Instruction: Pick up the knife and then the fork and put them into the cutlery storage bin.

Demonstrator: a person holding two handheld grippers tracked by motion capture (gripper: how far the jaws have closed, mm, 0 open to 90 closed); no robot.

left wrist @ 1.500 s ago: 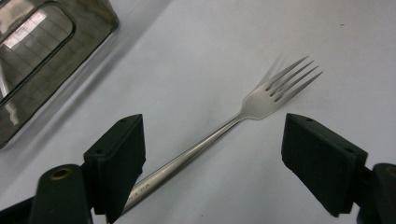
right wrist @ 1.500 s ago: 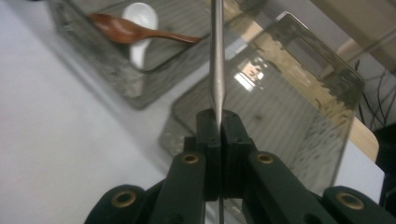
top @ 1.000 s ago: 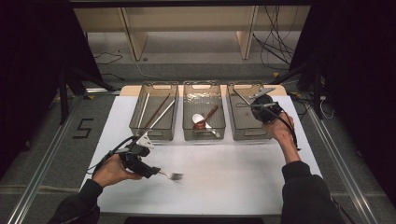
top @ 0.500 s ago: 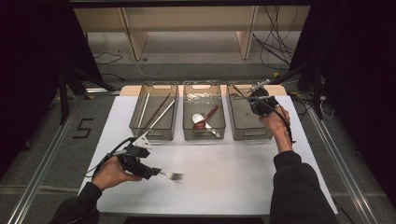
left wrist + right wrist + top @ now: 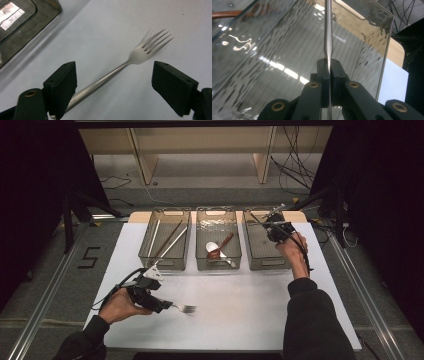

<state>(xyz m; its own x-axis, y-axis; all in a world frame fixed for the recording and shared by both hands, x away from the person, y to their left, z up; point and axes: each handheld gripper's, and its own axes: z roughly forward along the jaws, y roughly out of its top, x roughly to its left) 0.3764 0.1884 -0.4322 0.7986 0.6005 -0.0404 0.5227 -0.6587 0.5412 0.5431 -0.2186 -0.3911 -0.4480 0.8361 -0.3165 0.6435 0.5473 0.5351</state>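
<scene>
A silver fork (image 5: 140, 53) lies flat on the white table, tines pointing away from me. My left gripper (image 5: 117, 75) stands open around its handle, which runs back beside the left pad. In the high view this gripper (image 5: 167, 306) is at the front left with the fork (image 5: 187, 309) just right of it. My right gripper (image 5: 275, 227) hangs over the right clear bin (image 5: 260, 255), shut on a slim metal utensil (image 5: 272, 212) that sticks up and away. In the right gripper view the jaws (image 5: 329, 65) pinch the utensil's shaft (image 5: 327, 37) above the bin floor (image 5: 274, 62).
Three clear bins stand in a row at the back of the white table (image 5: 240, 320). The left bin (image 5: 164, 268) holds long thin sticks. The middle bin (image 5: 218, 268) holds a white spoon and a brown one. Cables trail beyond the table's far right.
My right gripper has shifted slightly left and farther back over the right bin, still shut on the utensil. The left gripper and fork have stayed put.
</scene>
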